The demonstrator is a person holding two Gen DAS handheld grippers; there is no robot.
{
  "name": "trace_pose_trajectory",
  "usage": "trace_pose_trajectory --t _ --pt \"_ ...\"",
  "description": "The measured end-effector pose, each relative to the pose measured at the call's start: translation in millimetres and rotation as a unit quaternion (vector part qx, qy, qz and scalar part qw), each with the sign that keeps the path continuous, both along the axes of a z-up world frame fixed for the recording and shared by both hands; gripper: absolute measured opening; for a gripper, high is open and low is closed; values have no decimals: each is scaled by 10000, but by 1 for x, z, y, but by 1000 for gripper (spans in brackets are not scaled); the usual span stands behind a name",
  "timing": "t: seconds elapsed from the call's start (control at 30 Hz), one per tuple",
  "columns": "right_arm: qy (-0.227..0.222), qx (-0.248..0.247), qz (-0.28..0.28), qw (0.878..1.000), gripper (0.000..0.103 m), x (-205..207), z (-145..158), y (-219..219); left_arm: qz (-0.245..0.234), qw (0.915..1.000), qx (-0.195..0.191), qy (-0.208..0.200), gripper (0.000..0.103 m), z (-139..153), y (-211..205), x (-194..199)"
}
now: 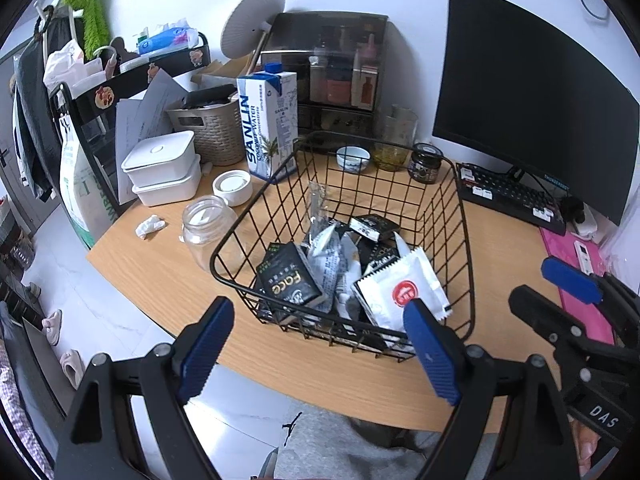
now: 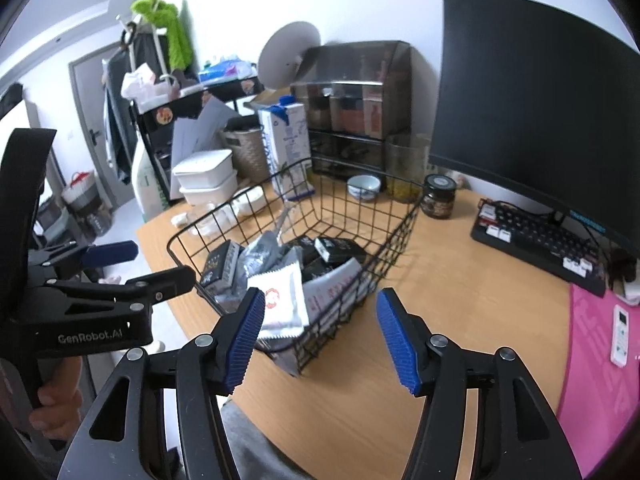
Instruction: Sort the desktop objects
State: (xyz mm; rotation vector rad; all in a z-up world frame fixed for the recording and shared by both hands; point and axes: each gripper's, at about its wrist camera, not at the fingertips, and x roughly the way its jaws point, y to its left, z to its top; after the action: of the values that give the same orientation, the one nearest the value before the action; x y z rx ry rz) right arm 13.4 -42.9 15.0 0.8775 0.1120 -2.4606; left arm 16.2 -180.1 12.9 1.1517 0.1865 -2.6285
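A black wire basket (image 1: 464,216) stands on the wooden desk (image 1: 168,280) and holds several packets: a white sachet with a red logo (image 1: 404,292), a black box (image 1: 290,280) and silver pouches (image 1: 332,256). My left gripper (image 1: 320,344) is open and empty, hovering at the basket's near rim. My right gripper (image 2: 320,332) is open and empty, in front of the basket's (image 2: 400,220) near right corner; the white sachet (image 2: 280,300) lies just beyond its left finger. Each gripper shows in the other's view, the right one (image 1: 560,292) and the left one (image 2: 140,264).
An empty glass jar (image 1: 206,224), its white lid (image 1: 232,186), a crumpled tissue (image 1: 149,226), stacked white boxes (image 1: 160,168), a coconut water carton (image 1: 270,124), a small bowl (image 1: 353,158), a dark jar (image 1: 425,162), a keyboard (image 1: 508,196), a monitor (image 1: 528,104) and a pink mat (image 2: 600,360) surround the basket.
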Motion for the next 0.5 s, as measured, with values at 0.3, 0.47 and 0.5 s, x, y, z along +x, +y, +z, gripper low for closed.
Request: trace_pose_trajectory --t 0.3,0.47,0.5 --pt "-27 -366 -87 9993 61 11 4 33 -110 9998 -172 -21 87 -1 21 6" --pt "-54 -470 -70 9989 62 12 6 36 -185 9996 -200 -59 87 -4 26 5" --pt "-34 -454 -65 9989 62 13 6 35 -193 9996 -198 -75 87 -5 26 4"
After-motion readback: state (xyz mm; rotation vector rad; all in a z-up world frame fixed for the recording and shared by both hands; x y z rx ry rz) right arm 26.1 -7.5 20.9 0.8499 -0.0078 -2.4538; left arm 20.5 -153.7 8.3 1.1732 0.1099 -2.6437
